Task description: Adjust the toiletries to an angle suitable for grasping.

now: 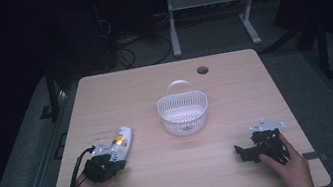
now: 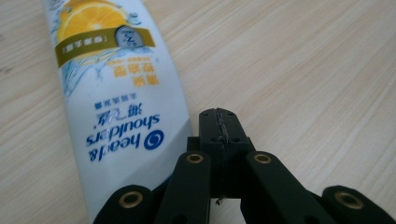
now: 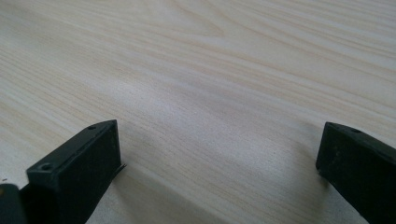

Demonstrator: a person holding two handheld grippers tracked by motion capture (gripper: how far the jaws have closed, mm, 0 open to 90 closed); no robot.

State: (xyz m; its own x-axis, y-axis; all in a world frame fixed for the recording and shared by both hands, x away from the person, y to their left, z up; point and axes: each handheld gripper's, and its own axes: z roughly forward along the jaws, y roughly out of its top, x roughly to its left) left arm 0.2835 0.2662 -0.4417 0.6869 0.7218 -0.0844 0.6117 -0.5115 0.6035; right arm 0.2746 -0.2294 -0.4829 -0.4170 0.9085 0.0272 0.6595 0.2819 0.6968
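A white shampoo tube (image 1: 120, 142) with an orange-slice label lies flat near the table's front left. In the left gripper view the tube (image 2: 116, 102) runs up the left side. My left gripper (image 2: 219, 122) is shut with its jaws pressed together just to the right of the tube, empty; from above the left gripper (image 1: 109, 159) sits at the tube's near end. A white slotted basket (image 1: 183, 111) with a handle stands at the table's middle. My right gripper (image 1: 243, 153) rests at the front right, and the right gripper (image 3: 219, 154) stands open over bare wood.
The light wooden table (image 1: 169, 184) has a round cable hole (image 1: 202, 70) at its back edge. Beyond the table, a grey desk frame (image 1: 210, 0) and cables lie on a dark floor. A hand holds each gripper near the front edge.
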